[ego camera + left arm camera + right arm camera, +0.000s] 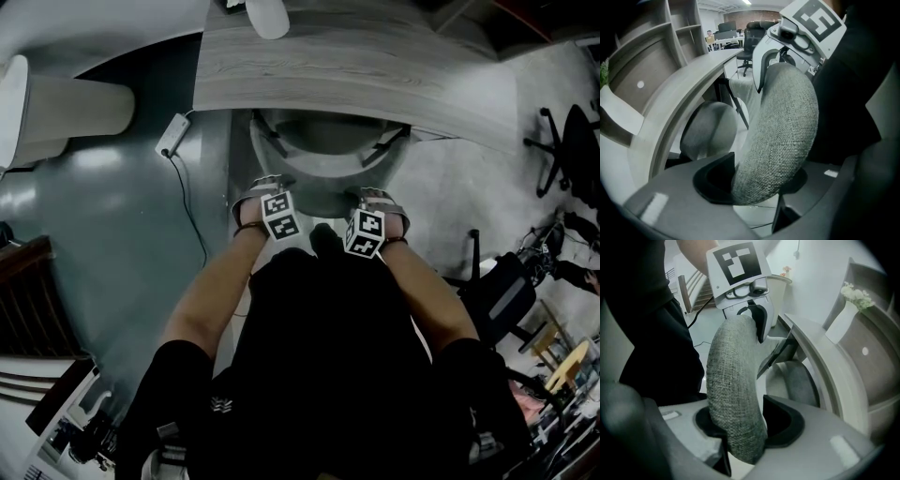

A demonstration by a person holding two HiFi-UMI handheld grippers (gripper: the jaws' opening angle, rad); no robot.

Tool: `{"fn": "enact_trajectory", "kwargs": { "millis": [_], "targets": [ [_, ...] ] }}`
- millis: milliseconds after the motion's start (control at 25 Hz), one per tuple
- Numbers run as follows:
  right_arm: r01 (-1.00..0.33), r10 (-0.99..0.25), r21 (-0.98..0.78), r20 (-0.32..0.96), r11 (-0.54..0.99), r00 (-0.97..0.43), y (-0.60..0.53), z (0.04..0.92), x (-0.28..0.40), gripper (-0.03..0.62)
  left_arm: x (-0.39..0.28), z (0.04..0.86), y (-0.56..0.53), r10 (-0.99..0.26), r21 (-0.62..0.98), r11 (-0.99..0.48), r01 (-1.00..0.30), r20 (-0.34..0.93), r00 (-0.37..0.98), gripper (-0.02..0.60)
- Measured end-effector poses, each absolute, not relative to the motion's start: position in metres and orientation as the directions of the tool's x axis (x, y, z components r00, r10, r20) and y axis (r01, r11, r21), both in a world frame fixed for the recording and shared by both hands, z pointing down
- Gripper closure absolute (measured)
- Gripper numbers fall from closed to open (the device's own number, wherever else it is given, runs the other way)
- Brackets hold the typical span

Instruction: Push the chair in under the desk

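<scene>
Chair (pixel 328 141): grey woven fabric, upright, facing the desk (pixel 375 66). Desk top is curved, grey wood-grain. I see the seat (pixel 710 129) partly tucked under the desk edge, with its front hidden below the top. The backrest (pixel 780 136) is a thick curved pad that stands upright outside the desk edge. In the head view its two ends reach close to the desk rim. Dark struts (pixel 780 352) run from the backrest towards the seat.

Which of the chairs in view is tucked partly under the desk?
The grey fabric chair, its seat partly under the curved desk; the black office chair stands well away from it at right.
</scene>
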State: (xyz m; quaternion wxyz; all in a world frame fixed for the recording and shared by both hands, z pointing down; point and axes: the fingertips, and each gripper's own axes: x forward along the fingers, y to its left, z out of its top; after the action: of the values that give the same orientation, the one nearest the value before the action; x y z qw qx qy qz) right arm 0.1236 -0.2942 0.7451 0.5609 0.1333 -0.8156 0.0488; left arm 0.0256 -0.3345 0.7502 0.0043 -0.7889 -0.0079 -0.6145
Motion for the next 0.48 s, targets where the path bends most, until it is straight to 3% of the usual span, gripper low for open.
{"fn": "enact_trajectory", "kwargs": {
  "millis": [480],
  "targets": [
    [-0.250,-0.127,0.035,0.923,0.968,-0.363,-0.2979,0.7489,0.1223,0.421,0.0254,0.7529,-0.3367,0.039,0.030,-0.999,0.046,0.974,0.223,0.362]
  ]
}}
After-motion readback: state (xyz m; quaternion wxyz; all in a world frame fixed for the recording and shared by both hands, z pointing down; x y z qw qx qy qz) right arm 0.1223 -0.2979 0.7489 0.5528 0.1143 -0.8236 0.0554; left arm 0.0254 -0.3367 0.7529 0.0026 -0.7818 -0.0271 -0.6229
